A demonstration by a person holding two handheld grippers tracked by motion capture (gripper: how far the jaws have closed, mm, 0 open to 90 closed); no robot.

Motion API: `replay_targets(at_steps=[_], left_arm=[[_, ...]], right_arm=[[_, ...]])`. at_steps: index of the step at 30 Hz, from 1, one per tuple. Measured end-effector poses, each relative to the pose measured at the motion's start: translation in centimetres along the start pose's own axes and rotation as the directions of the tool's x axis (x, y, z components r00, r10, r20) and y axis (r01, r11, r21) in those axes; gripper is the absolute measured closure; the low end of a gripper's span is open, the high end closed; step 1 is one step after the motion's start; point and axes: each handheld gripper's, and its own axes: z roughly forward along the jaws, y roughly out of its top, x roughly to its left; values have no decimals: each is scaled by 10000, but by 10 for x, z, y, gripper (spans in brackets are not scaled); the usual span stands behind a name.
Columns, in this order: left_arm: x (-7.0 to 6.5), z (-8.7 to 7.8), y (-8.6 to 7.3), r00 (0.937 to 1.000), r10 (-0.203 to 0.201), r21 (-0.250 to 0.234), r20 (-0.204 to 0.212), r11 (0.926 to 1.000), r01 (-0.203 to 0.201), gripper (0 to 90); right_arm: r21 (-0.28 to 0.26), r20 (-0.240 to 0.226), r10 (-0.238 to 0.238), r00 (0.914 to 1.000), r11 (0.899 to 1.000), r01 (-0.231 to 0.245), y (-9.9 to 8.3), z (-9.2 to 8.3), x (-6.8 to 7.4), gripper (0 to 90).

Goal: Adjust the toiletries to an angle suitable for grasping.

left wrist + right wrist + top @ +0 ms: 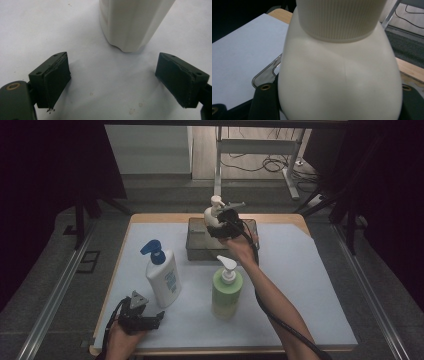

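Observation:
My right gripper is shut on a cream pump bottle, holding it upright over a clear bin at the back middle of the table. In the right gripper view the bottle's round shoulder sits between the two jaws of my right gripper, with the bin's rim below. My left gripper rests open near the front left corner. Its jaws stand wide apart with nothing between them, pointing at the base of a white bottle with a blue pump.
A green bottle with a white pump stands in the middle of the white sheet, just in front of the right forearm. The wooden table edge runs behind the bin. Metal rails flank the table.

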Motion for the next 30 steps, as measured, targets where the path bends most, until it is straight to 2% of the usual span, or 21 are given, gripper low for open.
replay_targets(at_steps=[7,13,18,21,30], left_arm=[[0,0,0,10000,8,12,-7,10000,-8,120],[0,0,0,10000,14,9,-9,10000,-14,120],[0,0,0,10000,16,13,-6,10000,-16,120],[0,0,0,10000,-7,-6,-5,10000,7,120],[0,0,0,10000,5,0,-6,10000,-5,120]], right_arm=[[92,-79,50,10000,9999,-50,-9,3,-1,367],[69,-142,-158,9998,9998,159,-10,4,-1,360],[12,-190,-135,9997,9999,135,-12,6,-3,351],[217,-256,-155,9996,9996,161,-12,6,-4,340],[185,-441,-155,9989,9997,163,-20,-1,-6,343]])
